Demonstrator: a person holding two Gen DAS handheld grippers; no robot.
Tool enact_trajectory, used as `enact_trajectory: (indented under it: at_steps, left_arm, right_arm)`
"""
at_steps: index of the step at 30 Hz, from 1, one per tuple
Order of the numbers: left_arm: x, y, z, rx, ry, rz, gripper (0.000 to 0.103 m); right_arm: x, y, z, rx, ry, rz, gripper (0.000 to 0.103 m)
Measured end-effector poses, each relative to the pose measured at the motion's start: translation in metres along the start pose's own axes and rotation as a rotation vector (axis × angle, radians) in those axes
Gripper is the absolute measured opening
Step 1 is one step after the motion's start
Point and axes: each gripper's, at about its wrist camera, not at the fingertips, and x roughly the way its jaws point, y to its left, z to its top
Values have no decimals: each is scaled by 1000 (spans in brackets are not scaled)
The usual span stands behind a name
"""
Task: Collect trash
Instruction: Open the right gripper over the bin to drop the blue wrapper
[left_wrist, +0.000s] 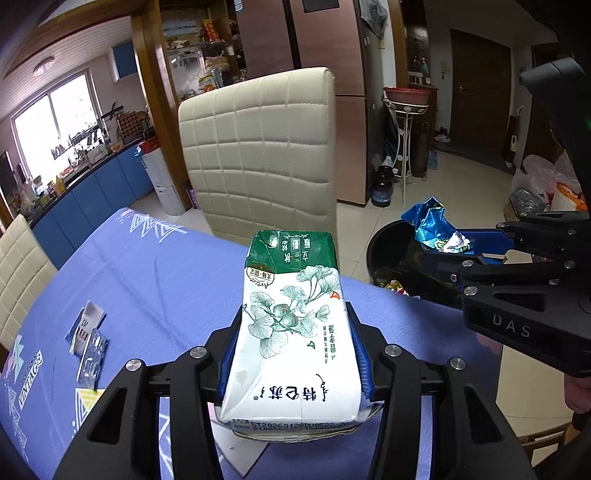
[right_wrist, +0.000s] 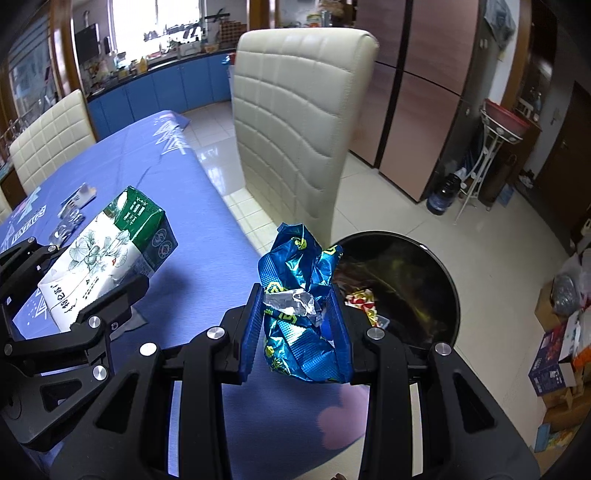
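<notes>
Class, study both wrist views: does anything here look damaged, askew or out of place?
Yes. The blue foil wrapper in the right gripper is crumpled, and torn packets lie loose on the tablecloth. The milk carton looks intact.

I see a cream quilted chair (left_wrist: 258, 147) behind the blue-clothed table (left_wrist: 147, 280); pale glossy floor tiles (right_wrist: 388, 199); a copper-toned fridge (right_wrist: 417, 85); blue kitchen cabinets (left_wrist: 96, 192) under a bright window (left_wrist: 55, 122); a dark wooden door (left_wrist: 480, 96).
</notes>
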Motion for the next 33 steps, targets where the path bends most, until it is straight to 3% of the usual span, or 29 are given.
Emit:
enact_trajectory:
  at_steps: [33]
  left_arm:
    - [34,-77,59,106,-76,-105,48]
  right_arm:
    - [6,-106,18,130,-50,-118,37]
